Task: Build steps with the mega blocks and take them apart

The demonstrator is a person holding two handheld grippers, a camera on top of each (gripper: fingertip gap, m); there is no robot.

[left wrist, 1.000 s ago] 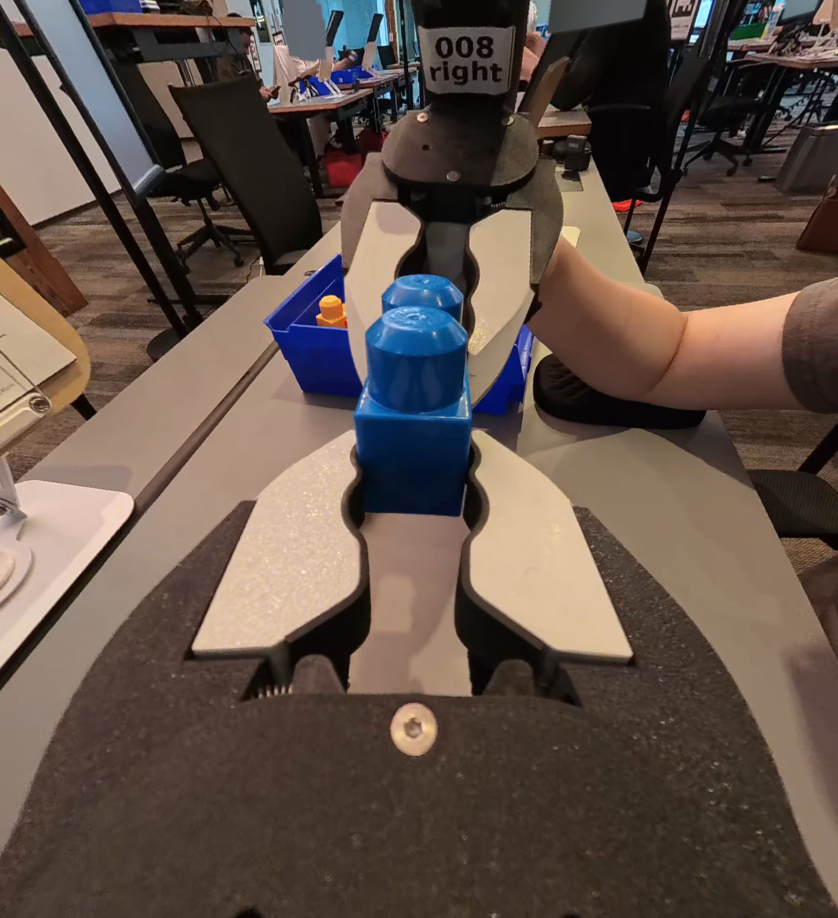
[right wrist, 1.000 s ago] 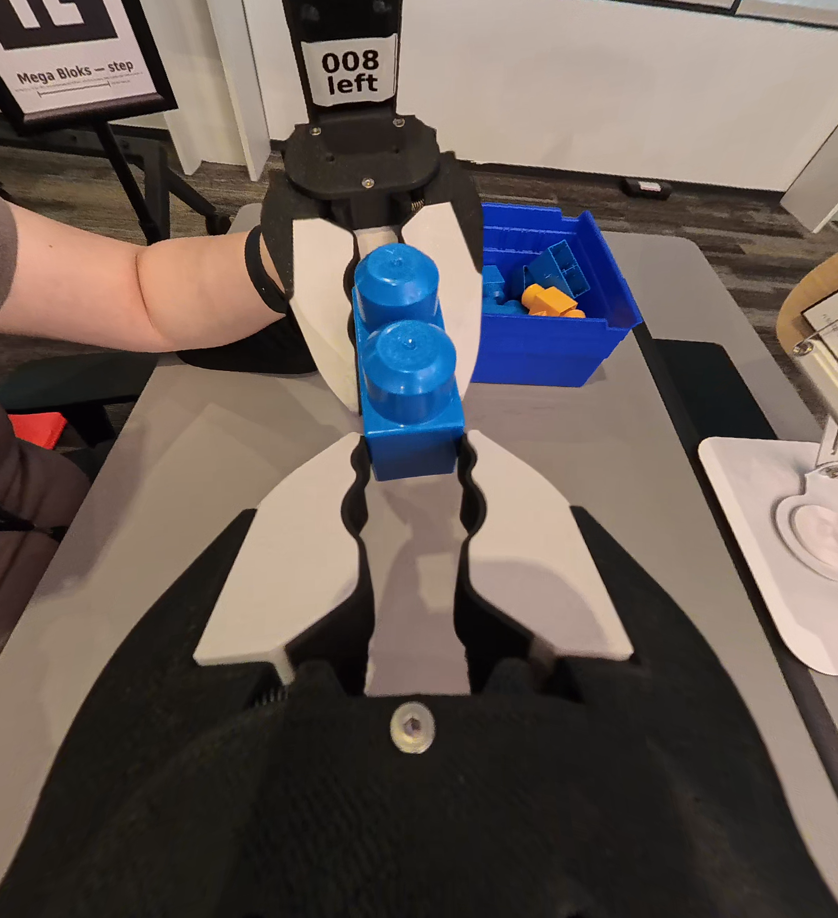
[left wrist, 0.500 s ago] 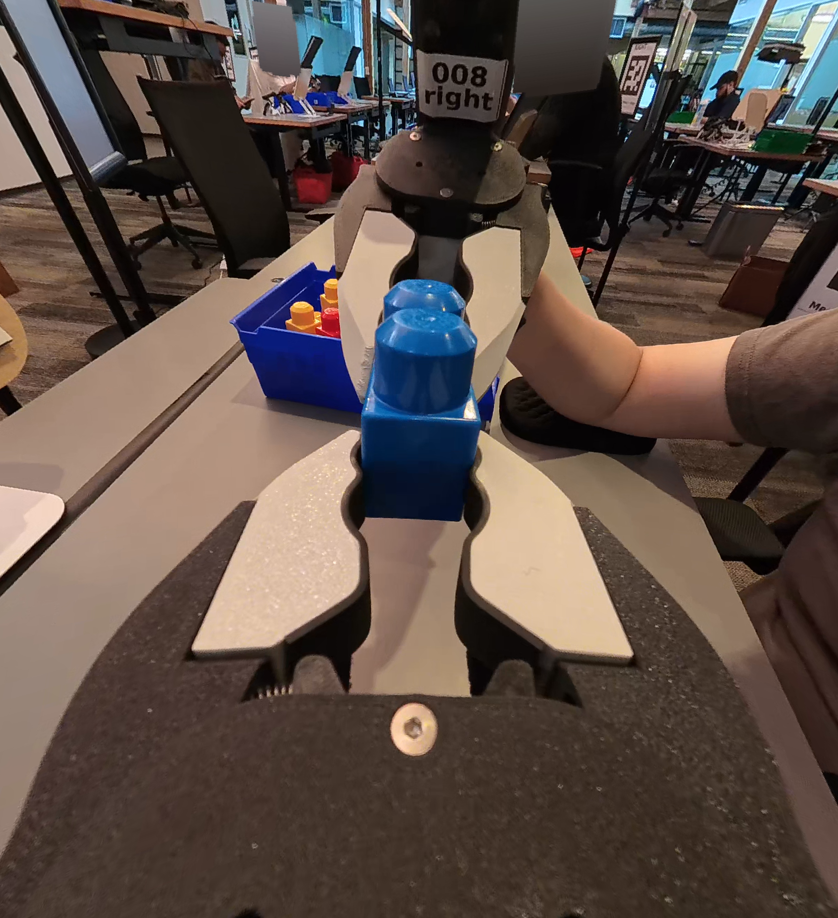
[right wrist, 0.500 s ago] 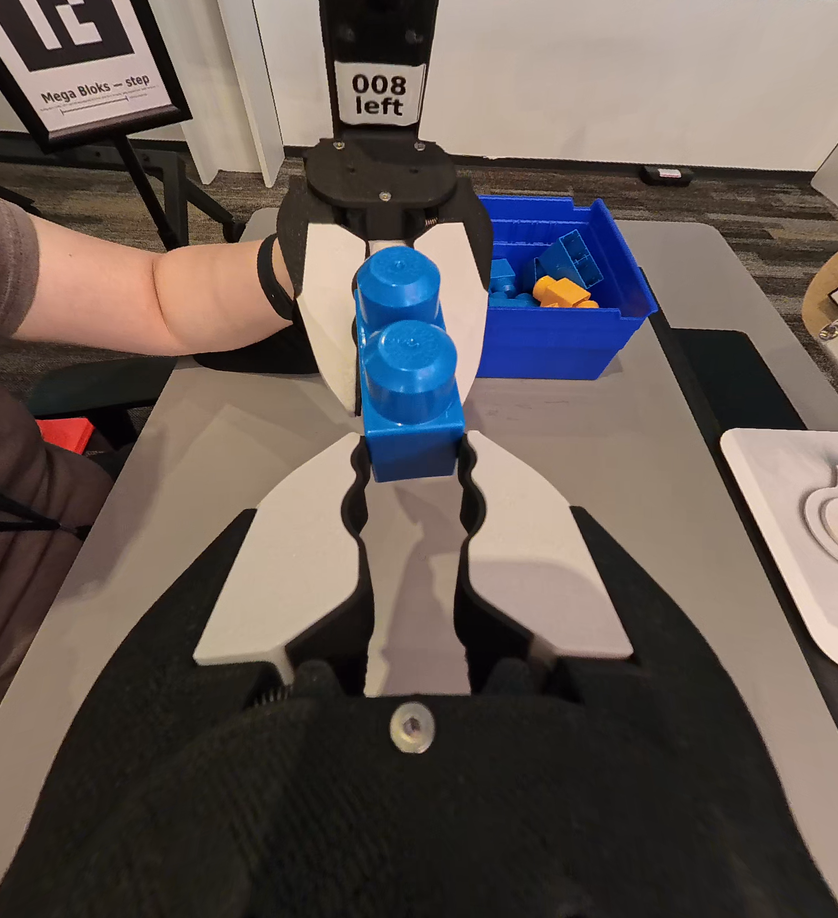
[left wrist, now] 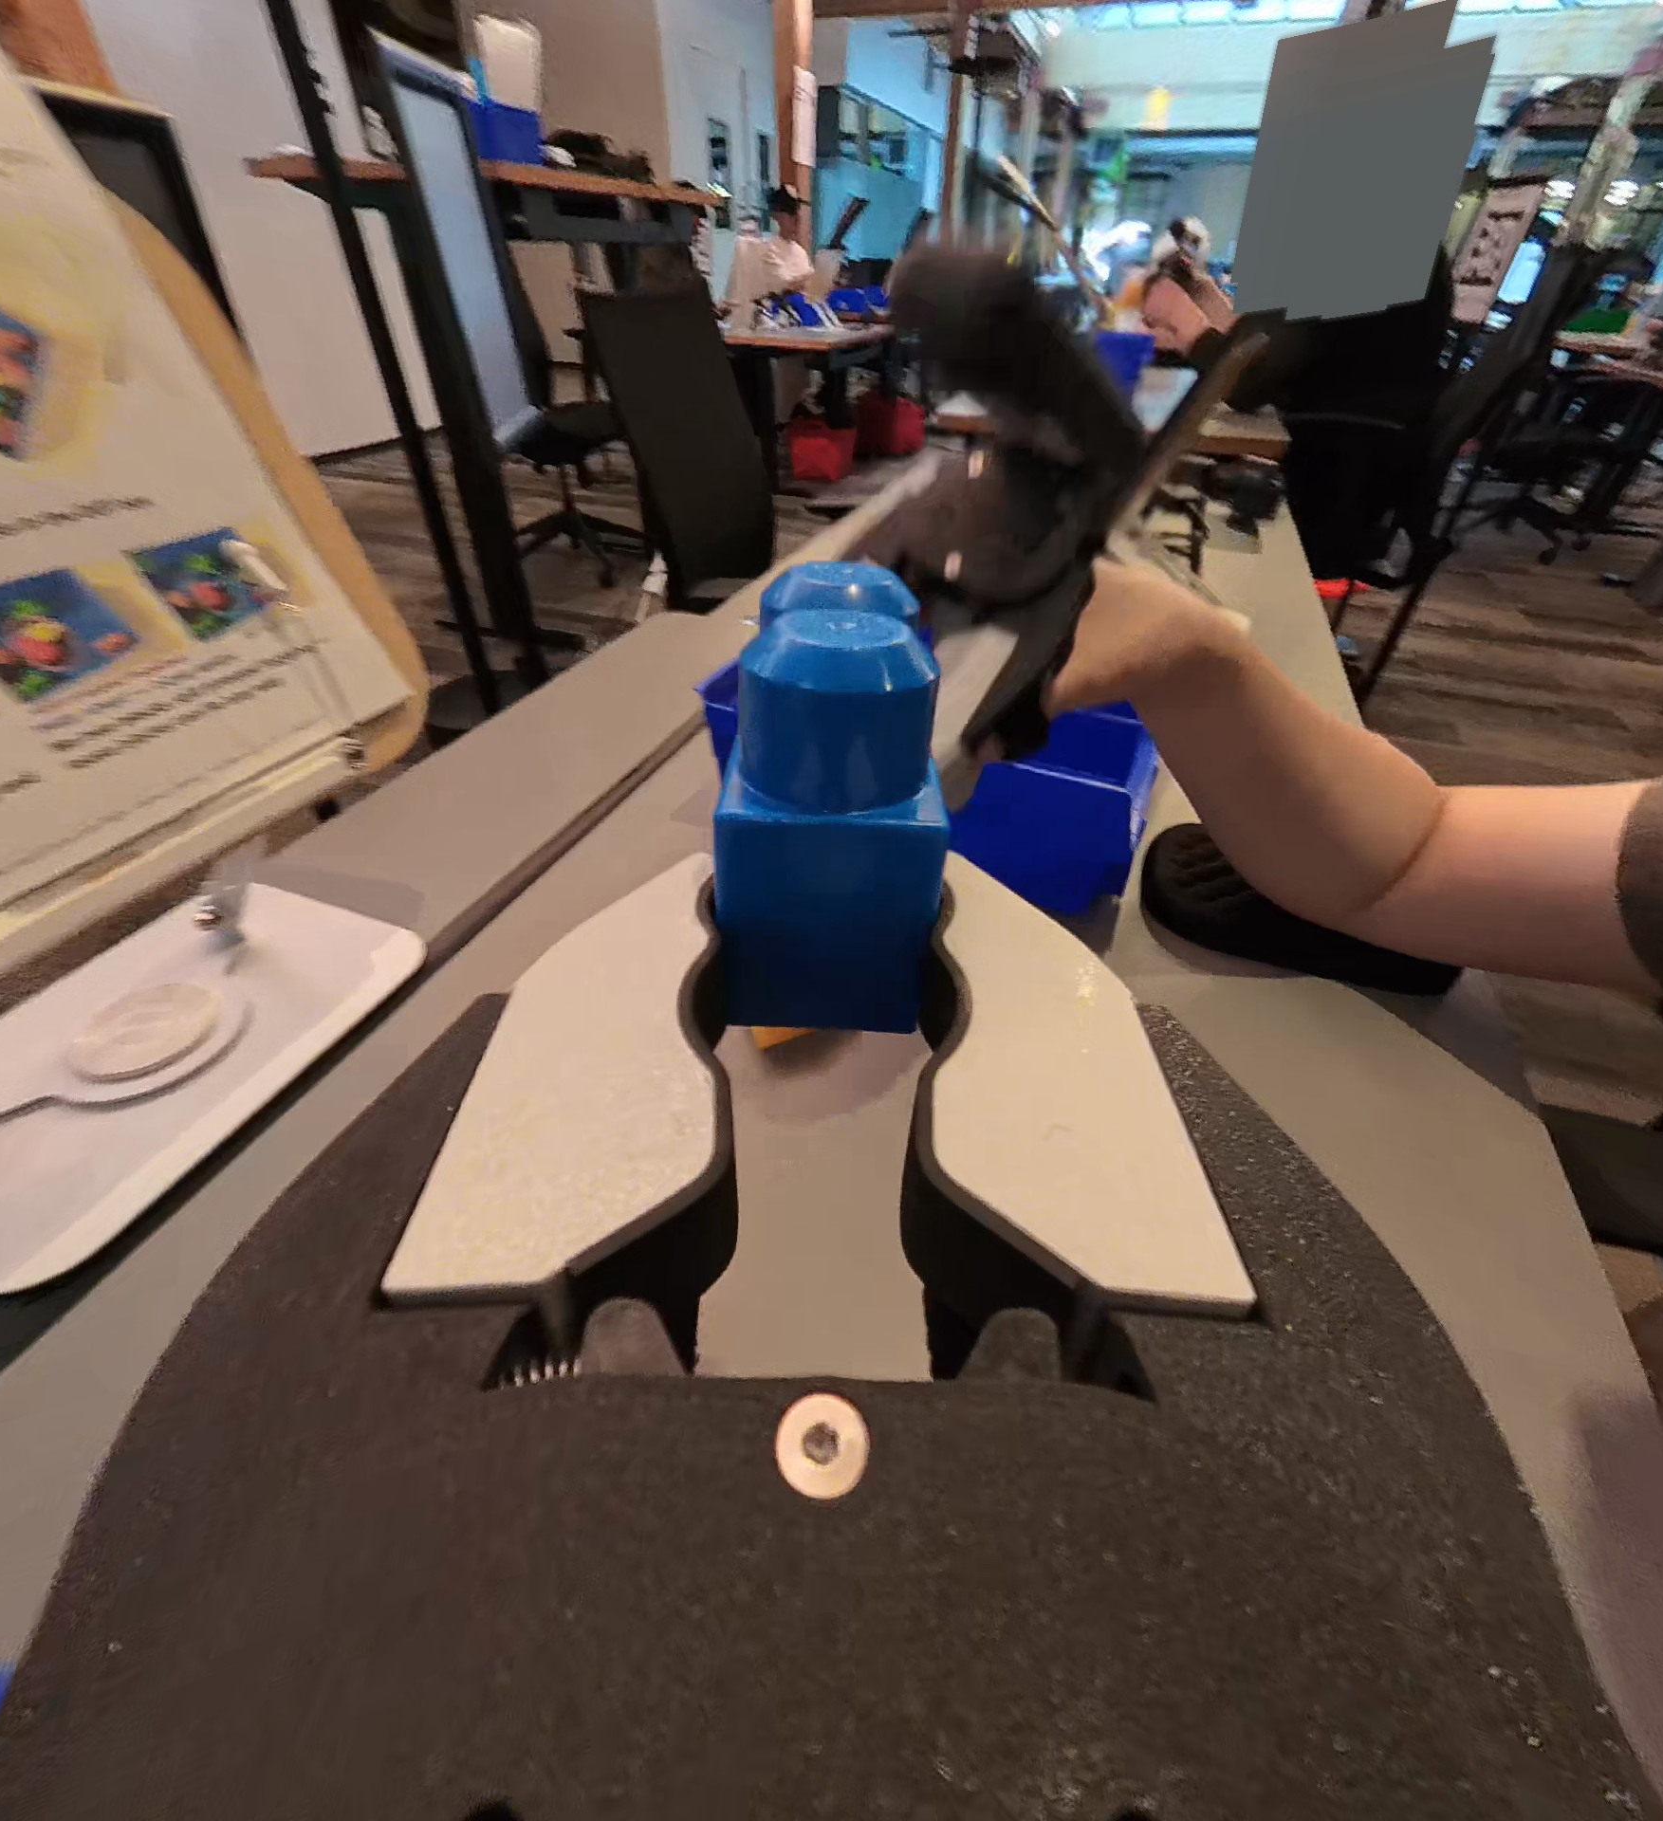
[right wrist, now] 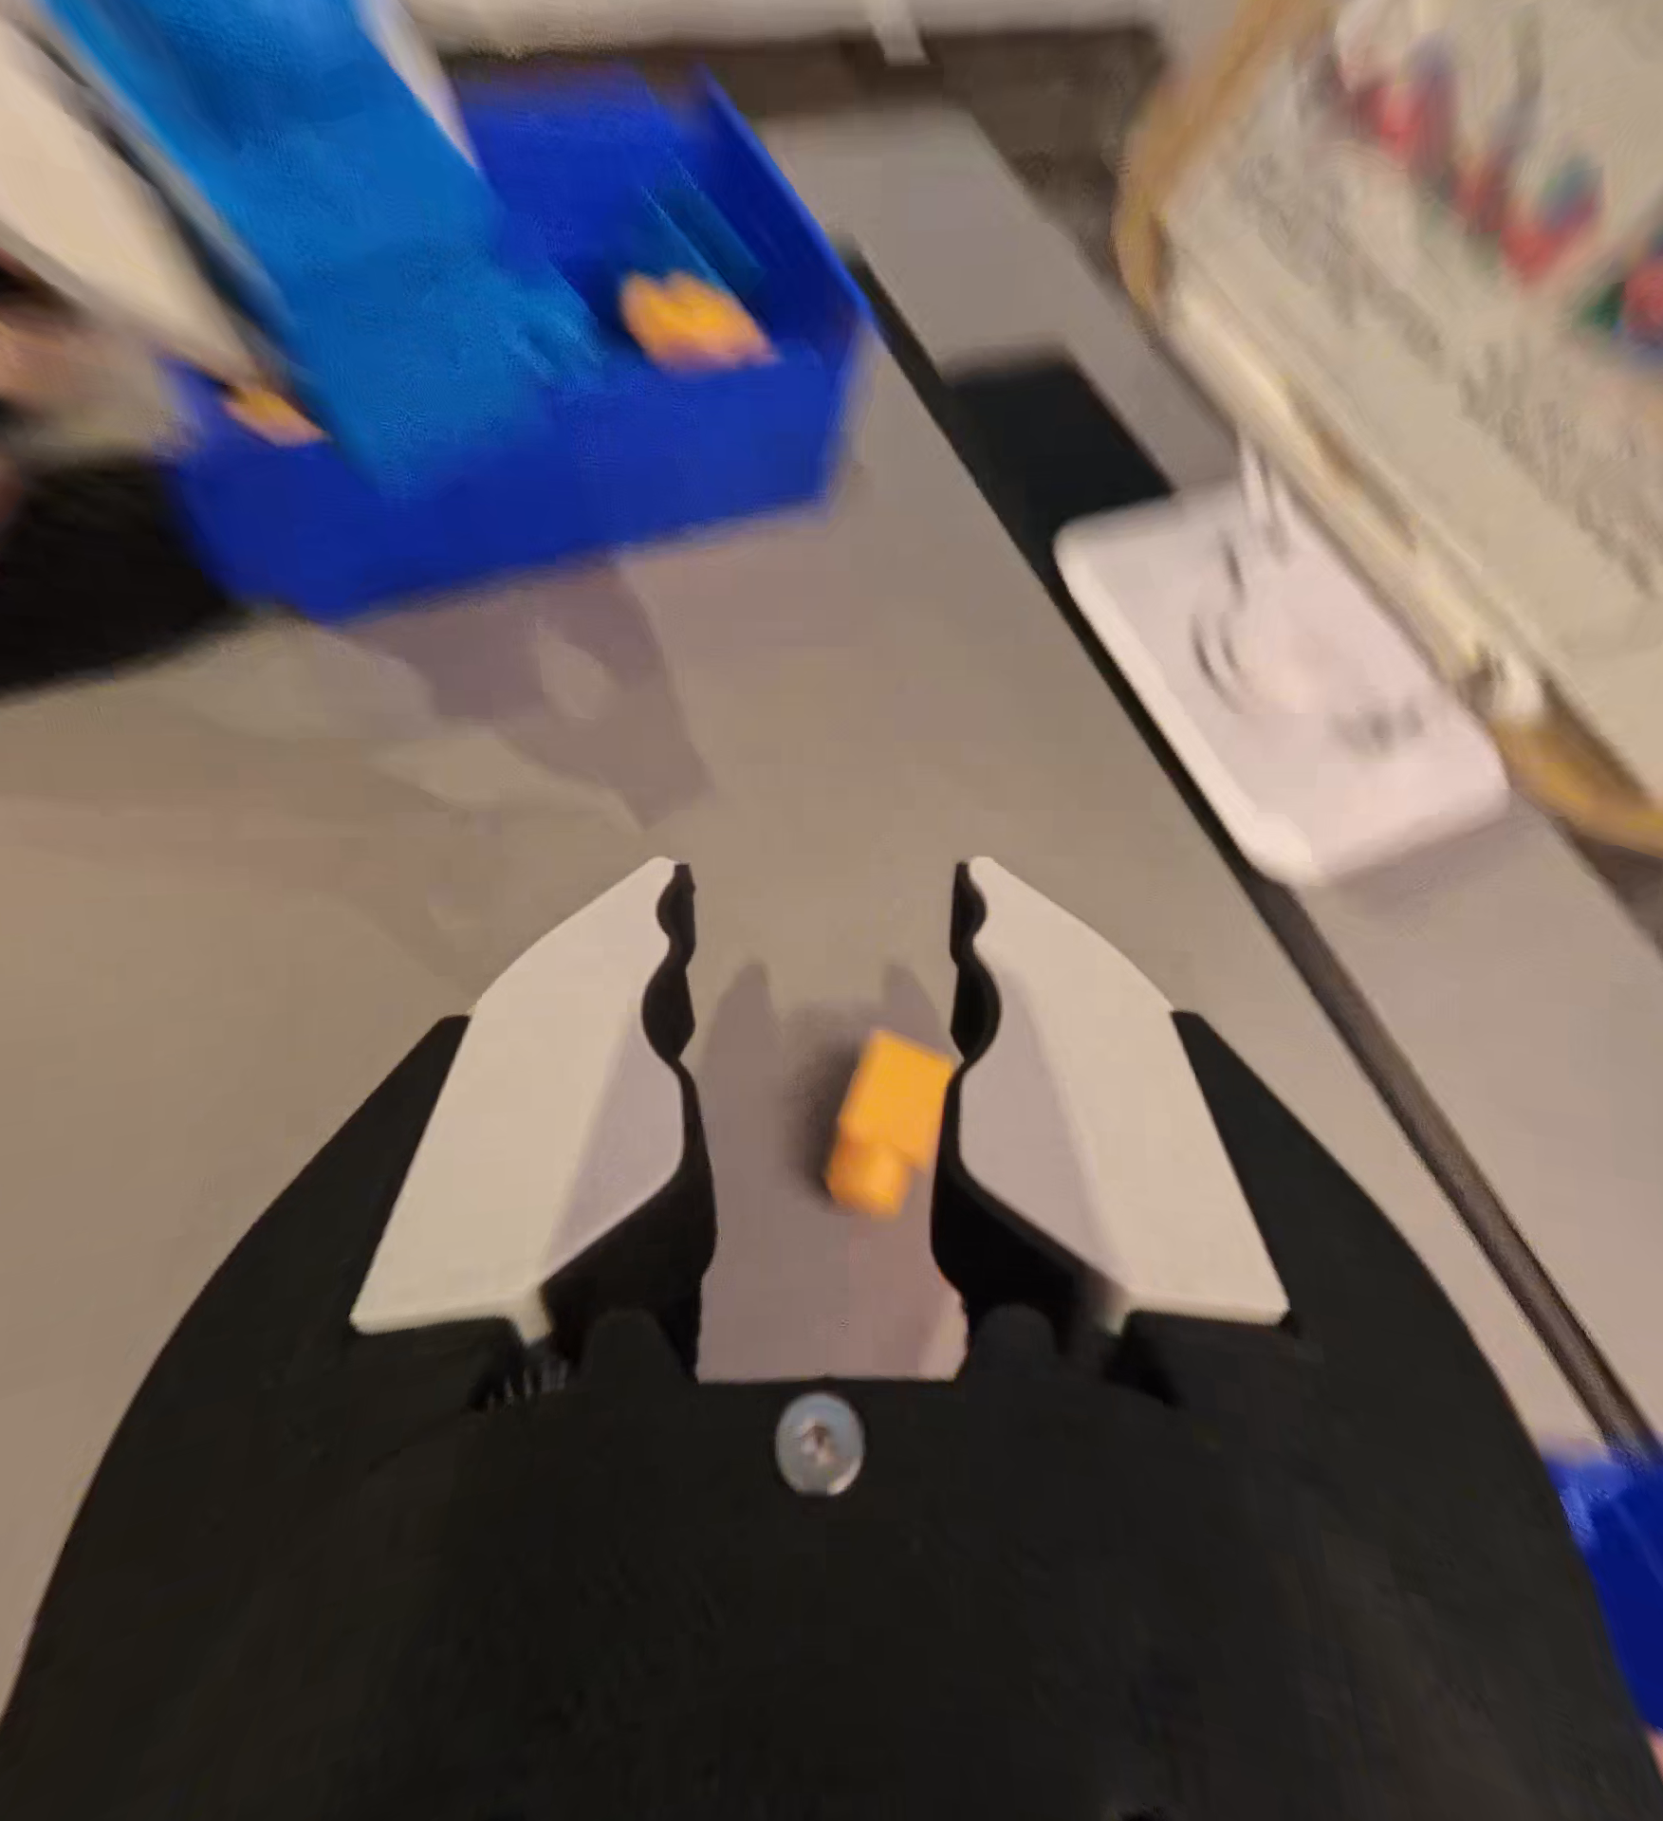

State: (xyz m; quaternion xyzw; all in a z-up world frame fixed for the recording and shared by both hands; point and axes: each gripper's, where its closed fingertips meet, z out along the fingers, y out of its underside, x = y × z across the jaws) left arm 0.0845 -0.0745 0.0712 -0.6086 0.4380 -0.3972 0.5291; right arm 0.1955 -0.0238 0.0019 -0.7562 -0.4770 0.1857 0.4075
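The left gripper [left wrist: 827, 946] is pinching a glossy blue block [left wrist: 827, 867], studs up, long axis pointing away; the right gripper [right wrist: 819, 892] is hanging spread over a small orange block [right wrist: 881, 1123] lying on the matte grey table [right wrist: 216, 887].

Even indoor light; right wrist view heavily motion-blurred, left wrist edges smeared

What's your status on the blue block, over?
Left gripper shut on blue block. Right gripper open, empty, above an orange block lying on the table. Nothing in the way.
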